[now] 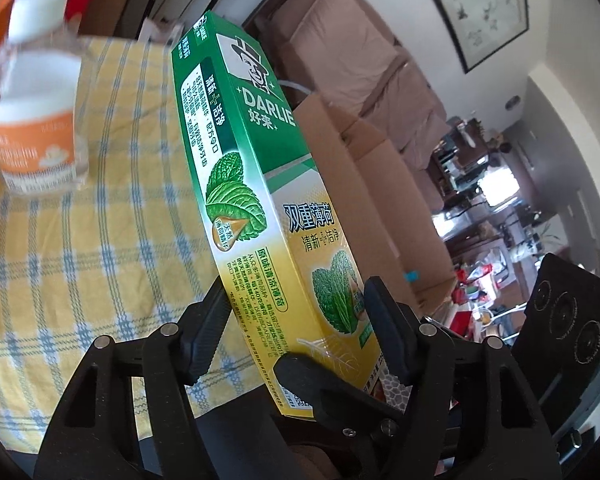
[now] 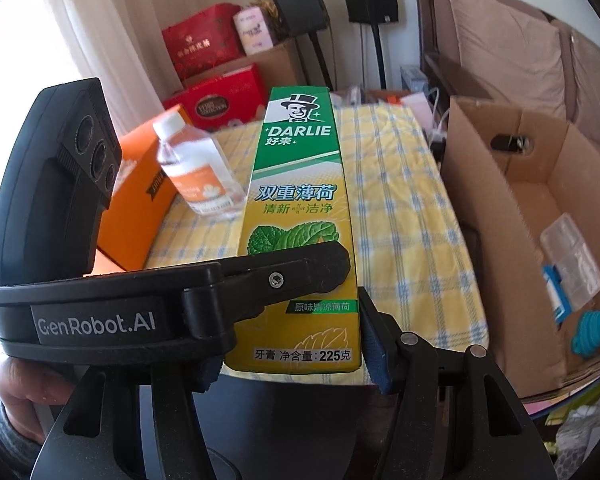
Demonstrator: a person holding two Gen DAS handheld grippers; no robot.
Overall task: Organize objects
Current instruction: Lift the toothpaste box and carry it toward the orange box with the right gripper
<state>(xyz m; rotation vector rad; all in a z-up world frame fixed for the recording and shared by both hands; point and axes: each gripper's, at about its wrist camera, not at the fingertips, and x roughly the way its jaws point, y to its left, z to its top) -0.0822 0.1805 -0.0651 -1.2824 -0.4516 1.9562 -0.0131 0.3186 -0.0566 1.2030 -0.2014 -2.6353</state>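
Daylight fills the room, coming from the curtained window (image 2: 72,28) at the far left of the right wrist view, where it burns out to white. Another blown-out bright patch sits far right in the left wrist view. The toothpaste box (image 1: 256,184) is sharp, with a soft sheen on its green side. The bottle (image 1: 32,92) is smeared by motion blur in both views. Fisheye bending curves the checked cloth (image 1: 100,240) and black corners ring each frame.

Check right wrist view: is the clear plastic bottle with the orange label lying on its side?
No, the clear plastic bottle with the orange label stands on its base on the yellow checked tablecloth, white cap up.
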